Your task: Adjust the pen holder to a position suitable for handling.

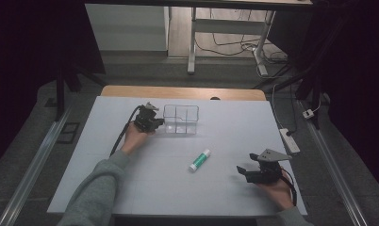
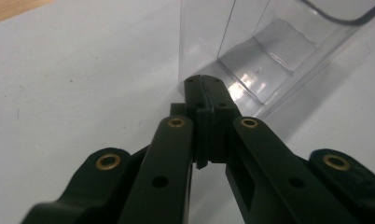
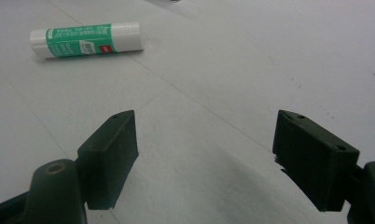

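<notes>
Jaws of the left gripper [image 2: 205,86] are seen pressed together with nothing between them, their closed tip set against the near corner of the clear plastic organiser [image 2: 269,51]. Held this way, the gripper is judged to serve as a blunt pusher or a brace rather than as a clamp: the thin transparent wall is touched from outside, not pinched, so the light box can be steadied or nudged without being crushed. Seen from the high view, the left gripper [image 1: 155,123] lies just left of the organiser [image 1: 181,119], at its near-left corner, and the four open compartments are seen to be empty.

Nearer to the person than the organiser, and a little to its right, a green-and-white glue stick [image 1: 199,160] is laid flat on the white table [image 1: 131,188], well apart from the box. It is probably meant for one of the compartments.

Farther right of the organiser, near the table's front edge, the right gripper [image 1: 244,172] is held low with its jaws spread wide and empty. In the right gripper view the jaws are aimed toward the glue stick [image 3: 85,39], which suggests readiness to grasp it.
</notes>
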Available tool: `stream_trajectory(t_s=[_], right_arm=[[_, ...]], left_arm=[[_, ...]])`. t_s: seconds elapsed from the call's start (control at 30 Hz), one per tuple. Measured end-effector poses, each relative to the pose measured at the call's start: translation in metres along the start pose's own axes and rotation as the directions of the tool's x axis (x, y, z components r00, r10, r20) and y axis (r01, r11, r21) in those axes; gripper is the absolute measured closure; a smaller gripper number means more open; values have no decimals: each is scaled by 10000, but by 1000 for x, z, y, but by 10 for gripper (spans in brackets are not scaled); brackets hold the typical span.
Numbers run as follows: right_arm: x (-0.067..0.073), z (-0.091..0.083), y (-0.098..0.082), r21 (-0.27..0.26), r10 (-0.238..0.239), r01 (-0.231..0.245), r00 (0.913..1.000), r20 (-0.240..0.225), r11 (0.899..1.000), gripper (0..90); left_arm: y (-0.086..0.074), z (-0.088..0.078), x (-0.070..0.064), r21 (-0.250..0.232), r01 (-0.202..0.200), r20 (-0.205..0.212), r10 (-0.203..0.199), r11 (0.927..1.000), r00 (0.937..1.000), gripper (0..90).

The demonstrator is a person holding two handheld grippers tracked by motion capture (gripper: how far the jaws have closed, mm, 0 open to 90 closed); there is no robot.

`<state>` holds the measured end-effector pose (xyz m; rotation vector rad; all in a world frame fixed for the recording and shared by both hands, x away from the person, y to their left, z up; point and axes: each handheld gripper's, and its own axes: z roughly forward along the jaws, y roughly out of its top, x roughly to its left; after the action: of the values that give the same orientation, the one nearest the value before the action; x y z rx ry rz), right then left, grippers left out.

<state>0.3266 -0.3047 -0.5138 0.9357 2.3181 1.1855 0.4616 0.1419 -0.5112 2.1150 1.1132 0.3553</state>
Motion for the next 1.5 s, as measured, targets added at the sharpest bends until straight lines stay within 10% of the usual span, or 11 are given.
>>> stream_trajectory(t_s=[1.5], right_arm=[[2, 1, -1, 156, 38, -36, 9999, -157, 9999, 217]], left_arm=[[24, 26, -39, -403, -762, 586, 785, 9963, 9952, 886]])
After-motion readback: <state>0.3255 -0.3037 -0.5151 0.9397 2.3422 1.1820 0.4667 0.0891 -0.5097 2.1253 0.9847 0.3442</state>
